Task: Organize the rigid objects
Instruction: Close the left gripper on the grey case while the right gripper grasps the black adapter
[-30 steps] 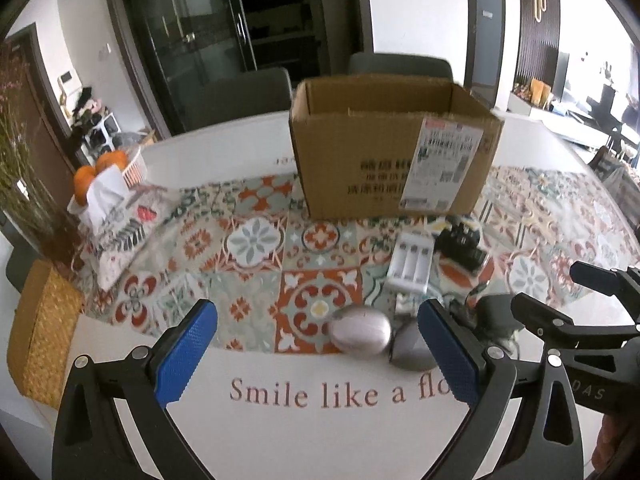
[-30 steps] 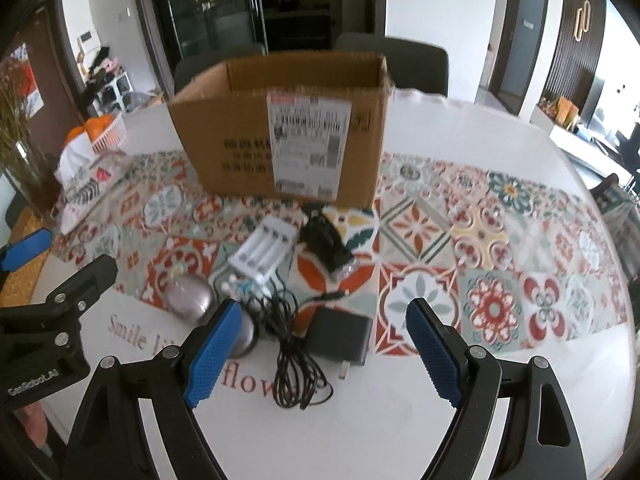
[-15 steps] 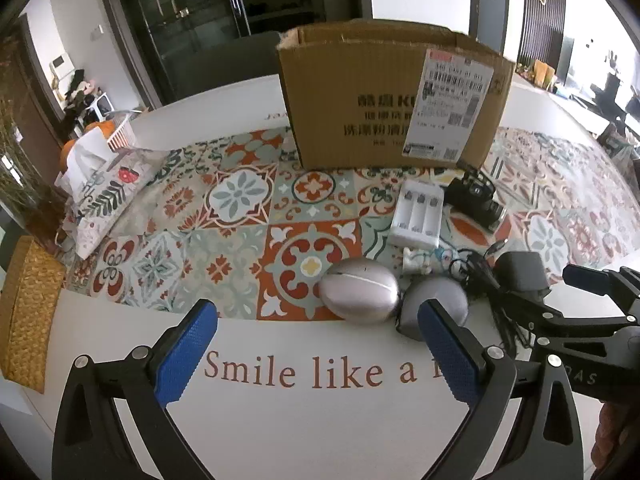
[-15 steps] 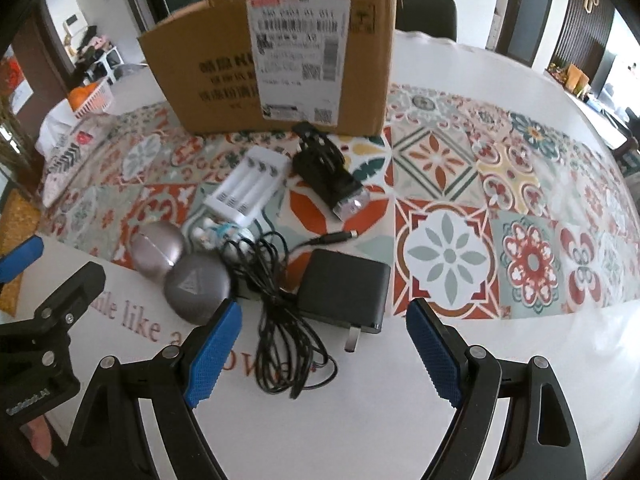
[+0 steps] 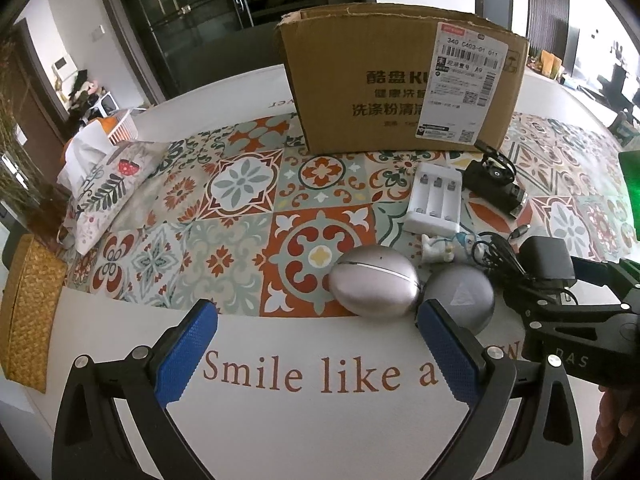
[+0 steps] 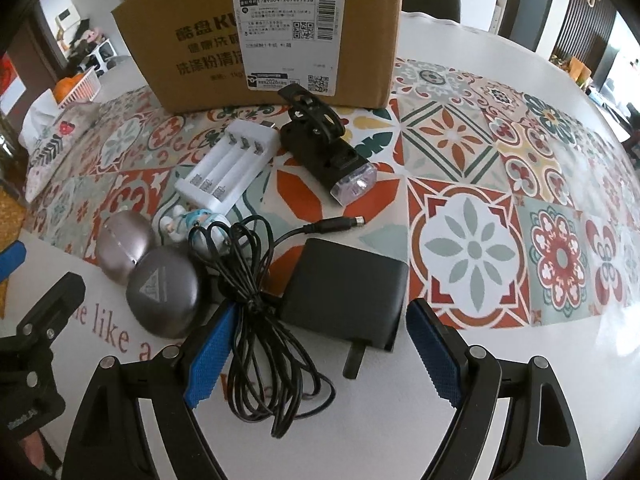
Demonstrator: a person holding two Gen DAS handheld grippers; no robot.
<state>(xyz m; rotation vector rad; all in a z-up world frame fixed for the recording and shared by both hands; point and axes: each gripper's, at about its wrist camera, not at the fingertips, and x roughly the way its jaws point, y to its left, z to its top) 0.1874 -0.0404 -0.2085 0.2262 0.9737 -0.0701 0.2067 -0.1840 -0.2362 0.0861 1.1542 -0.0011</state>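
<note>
A brown cardboard box [image 5: 400,80] stands at the back of the table. In front of it lie a white battery charger [image 6: 228,168], a black bike light [image 6: 328,156], a small figurine [image 6: 188,220], a silver egg-shaped case [image 5: 374,288] and a grey round case [image 6: 164,292]. A black power adapter [image 6: 344,288] with its tangled cable [image 6: 256,320] lies nearest. My right gripper [image 6: 322,350] is open low over the adapter, whose near end and cable sit between the blue fingers. My left gripper [image 5: 316,340] is open just short of the silver case, with nothing between its fingers.
A patterned tissue cover [image 5: 100,192], a white basket of oranges [image 5: 116,128] and a woven straw piece [image 5: 28,304] sit at the left. A tiled-pattern runner [image 6: 480,208] covers the white table [image 5: 280,420]. Dark chairs stand behind the box.
Both grippers have sunk toward the table, so the objects look larger and closer. The adapter now lies between the right fingers. Both stay open.
</note>
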